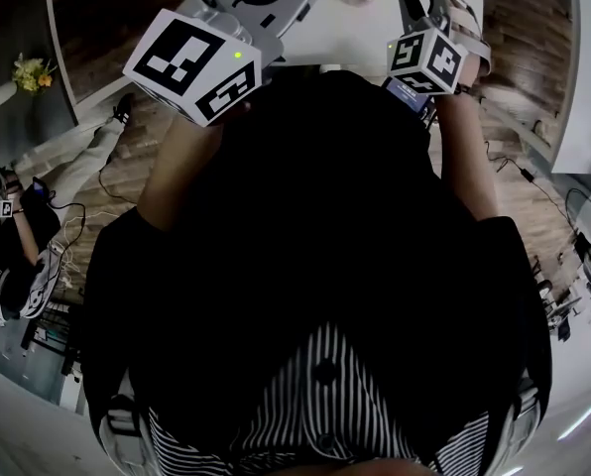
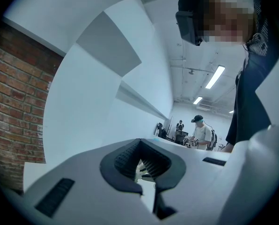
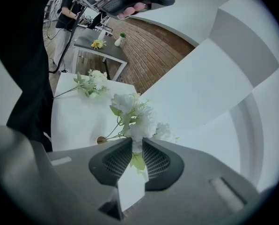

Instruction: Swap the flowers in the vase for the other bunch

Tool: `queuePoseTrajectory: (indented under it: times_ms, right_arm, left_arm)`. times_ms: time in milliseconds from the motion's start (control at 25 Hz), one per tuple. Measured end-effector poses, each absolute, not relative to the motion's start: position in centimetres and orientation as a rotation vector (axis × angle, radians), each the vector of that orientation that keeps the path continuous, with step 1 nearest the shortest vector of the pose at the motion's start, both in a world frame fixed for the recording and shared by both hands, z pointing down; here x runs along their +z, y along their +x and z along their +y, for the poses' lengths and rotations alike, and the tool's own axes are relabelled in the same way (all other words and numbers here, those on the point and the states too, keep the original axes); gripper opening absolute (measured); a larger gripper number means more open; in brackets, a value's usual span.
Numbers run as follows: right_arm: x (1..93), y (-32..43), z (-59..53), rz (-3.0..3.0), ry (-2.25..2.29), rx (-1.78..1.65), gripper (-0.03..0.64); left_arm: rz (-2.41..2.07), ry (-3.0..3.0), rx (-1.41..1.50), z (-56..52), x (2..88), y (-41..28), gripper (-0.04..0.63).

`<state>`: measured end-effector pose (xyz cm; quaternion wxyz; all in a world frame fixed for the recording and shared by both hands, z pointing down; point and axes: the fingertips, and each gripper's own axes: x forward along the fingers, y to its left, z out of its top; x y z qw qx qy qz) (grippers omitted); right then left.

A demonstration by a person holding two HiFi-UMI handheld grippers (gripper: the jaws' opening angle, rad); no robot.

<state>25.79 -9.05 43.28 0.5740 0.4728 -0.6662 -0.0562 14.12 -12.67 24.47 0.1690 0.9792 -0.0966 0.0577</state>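
Here the right gripper [image 3: 137, 139] pinches the white flowers [image 3: 130, 111] in the vase [image 3: 101, 139] with 2 jaws — left gripper [image 2: 140, 144] closed, empty.

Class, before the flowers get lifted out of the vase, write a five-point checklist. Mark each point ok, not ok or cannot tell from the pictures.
1. Right gripper fingers closed on the white flower bunch with green leaves: ok, a blossom and a leaf sit between them.
2. Grip low on the stems: not ok, it is up at the blossoms.
3. Left gripper free: ok, fingers together, nothing between them.
4. Vase steadied: not ok, no gripper touches the small round brown vase mouth.
5. Second white flower bunch ready: ok, lying on the white table, apart from the vase.
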Motion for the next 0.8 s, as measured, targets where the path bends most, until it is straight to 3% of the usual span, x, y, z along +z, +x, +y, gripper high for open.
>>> queuePoseTrajectory:
  times_ms: [800]
  right_arm:
    - [40.6,25.8,-8.5,-1.565,1.135,-0.216,0.058]
  left_arm:
    - [-0.400,2.801,0.124,-10.3,23.2,11.6,0.000]
